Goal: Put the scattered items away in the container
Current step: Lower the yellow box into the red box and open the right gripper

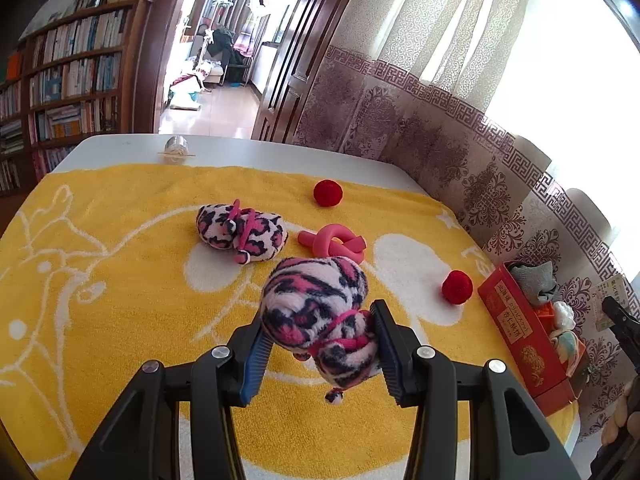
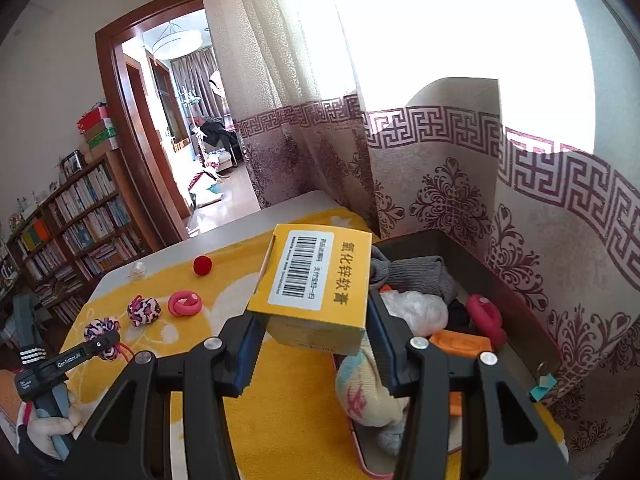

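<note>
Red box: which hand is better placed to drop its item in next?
Right. Its tongs hold the yellow carton right at the red box. The left tongs grip a plush toy over mid-towel, away from the box.

Each handheld matte black plastic gripper [image 1: 318, 350] has angular linkage arms with triangular cut-outs, round silver screw heads at the pivots, and ribbed blue pads [image 1: 254, 360] lining its two fingers. In the right wrist view, the left gripper [image 2: 105, 343] carries white lettering on its black body above a grey-blue handle. The hand [image 2: 50, 426] around that handle wears a white glove.
</note>
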A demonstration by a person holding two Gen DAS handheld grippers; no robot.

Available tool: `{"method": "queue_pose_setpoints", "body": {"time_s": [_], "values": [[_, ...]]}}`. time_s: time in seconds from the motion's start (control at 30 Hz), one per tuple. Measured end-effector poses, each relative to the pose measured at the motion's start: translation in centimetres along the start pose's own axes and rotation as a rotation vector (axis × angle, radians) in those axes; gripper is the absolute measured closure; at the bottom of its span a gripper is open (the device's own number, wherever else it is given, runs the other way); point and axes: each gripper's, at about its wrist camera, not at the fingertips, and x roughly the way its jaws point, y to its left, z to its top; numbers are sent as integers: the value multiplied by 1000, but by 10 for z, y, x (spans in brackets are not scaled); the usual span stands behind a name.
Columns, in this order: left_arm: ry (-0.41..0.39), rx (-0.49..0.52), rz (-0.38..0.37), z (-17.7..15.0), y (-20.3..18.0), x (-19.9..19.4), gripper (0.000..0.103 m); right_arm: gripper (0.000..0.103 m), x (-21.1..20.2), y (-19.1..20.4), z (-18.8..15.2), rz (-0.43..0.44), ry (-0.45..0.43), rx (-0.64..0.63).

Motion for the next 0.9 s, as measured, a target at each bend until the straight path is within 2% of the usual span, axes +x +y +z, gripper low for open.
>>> {"method": "queue_pose_setpoints", "body": {"time_s": [0.2,0.37,0.6,0.73,0.9], "values": [[-30,47,-23,-4,-23,-18,54,50,-16,-46,-4,-112,-8,38],[-48,57,-34,-13,-37,-36,54,50,-17,-62,-13,-130,13,50],[-68,71,-20,-27,-57,-68,54,50,5,-73,-21,-175,58,-23],[-102,100,0,-36,-74,-94,54,50,17,-78,-23,-184,76,-53],[-118,135,22,-46,-100,-116,54,50,16,-81,-29,-130,89,-49]]}}
